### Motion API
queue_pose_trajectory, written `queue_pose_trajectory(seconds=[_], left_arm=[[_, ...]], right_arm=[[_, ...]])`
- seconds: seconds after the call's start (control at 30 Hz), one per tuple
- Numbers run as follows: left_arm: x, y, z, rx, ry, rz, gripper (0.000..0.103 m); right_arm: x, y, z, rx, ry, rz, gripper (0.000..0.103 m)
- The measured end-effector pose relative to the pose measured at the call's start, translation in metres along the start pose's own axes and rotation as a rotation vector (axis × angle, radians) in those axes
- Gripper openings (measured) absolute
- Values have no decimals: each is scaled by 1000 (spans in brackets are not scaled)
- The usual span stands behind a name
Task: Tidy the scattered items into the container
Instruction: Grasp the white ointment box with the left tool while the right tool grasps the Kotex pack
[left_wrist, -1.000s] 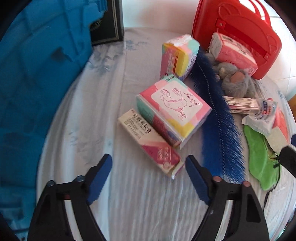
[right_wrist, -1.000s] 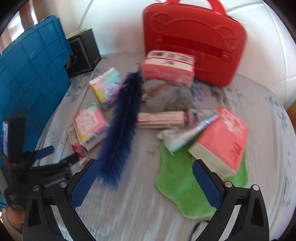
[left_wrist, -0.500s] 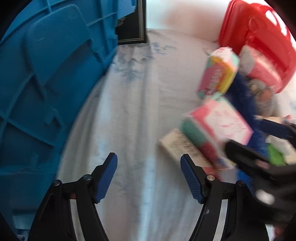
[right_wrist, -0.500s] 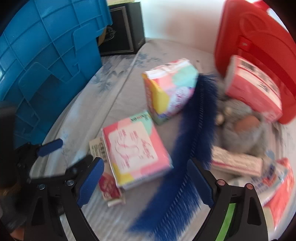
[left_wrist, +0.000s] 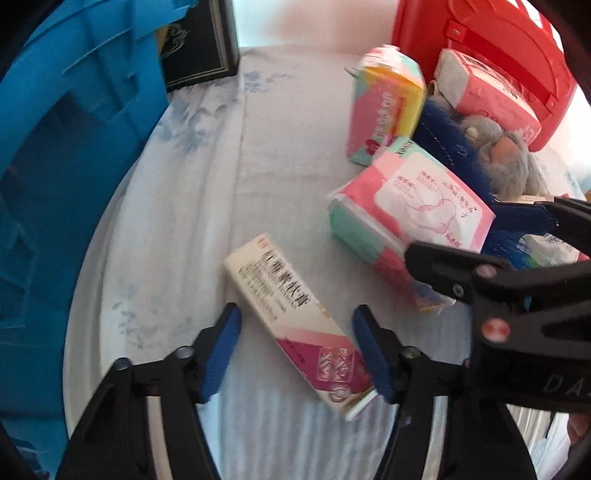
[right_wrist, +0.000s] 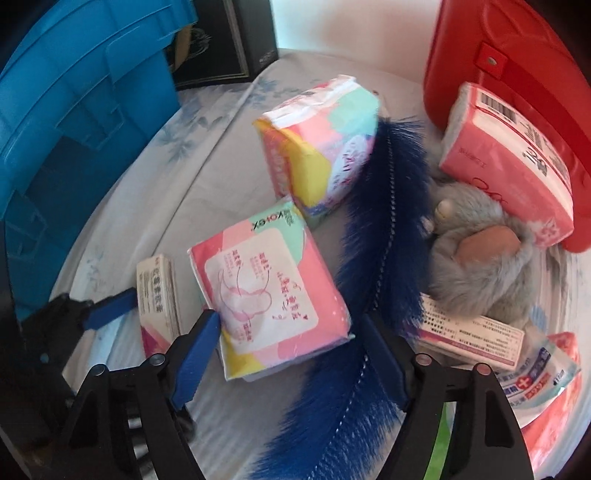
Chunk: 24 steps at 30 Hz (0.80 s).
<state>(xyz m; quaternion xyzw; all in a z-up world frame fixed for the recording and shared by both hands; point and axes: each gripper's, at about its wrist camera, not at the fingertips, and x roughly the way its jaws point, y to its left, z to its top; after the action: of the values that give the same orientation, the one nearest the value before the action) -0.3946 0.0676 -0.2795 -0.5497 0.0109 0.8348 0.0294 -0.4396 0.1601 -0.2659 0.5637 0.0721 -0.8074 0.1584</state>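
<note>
Both tools have dropped in over the scattered items since a moment ago. The left tool (left_wrist: 297, 347) now straddles the long white-and-magenta cardboard box (left_wrist: 295, 321), jaws closing, pads not yet pressing. The right tool (right_wrist: 288, 354) brackets the pink-and-mint soft plastic pack (right_wrist: 266, 299) just right of that box, also closing, unclenched. The blue plastic crate (left_wrist: 74, 155) waits left of the box; lifts likely come next.
</note>
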Motion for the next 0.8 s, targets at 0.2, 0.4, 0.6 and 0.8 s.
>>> queue_pose_trajectory(seconds=[0.2,0.4,0.6,0.8], left_arm=[[-5,11,4,6,-7,-3,56],[-6,9,-8,-3,-20,-45,28],[-31,1,-22,25,-67,-53,28],[-89,-2,-33,39,-172,-56,28]], right_arm=[[20,16,3,-57,2,-11,102],[15,9,-3,-2,-6,3,74],[-26,2,-25,64,-65,18,73],[-93,9,-53,80,-155,-12,73]])
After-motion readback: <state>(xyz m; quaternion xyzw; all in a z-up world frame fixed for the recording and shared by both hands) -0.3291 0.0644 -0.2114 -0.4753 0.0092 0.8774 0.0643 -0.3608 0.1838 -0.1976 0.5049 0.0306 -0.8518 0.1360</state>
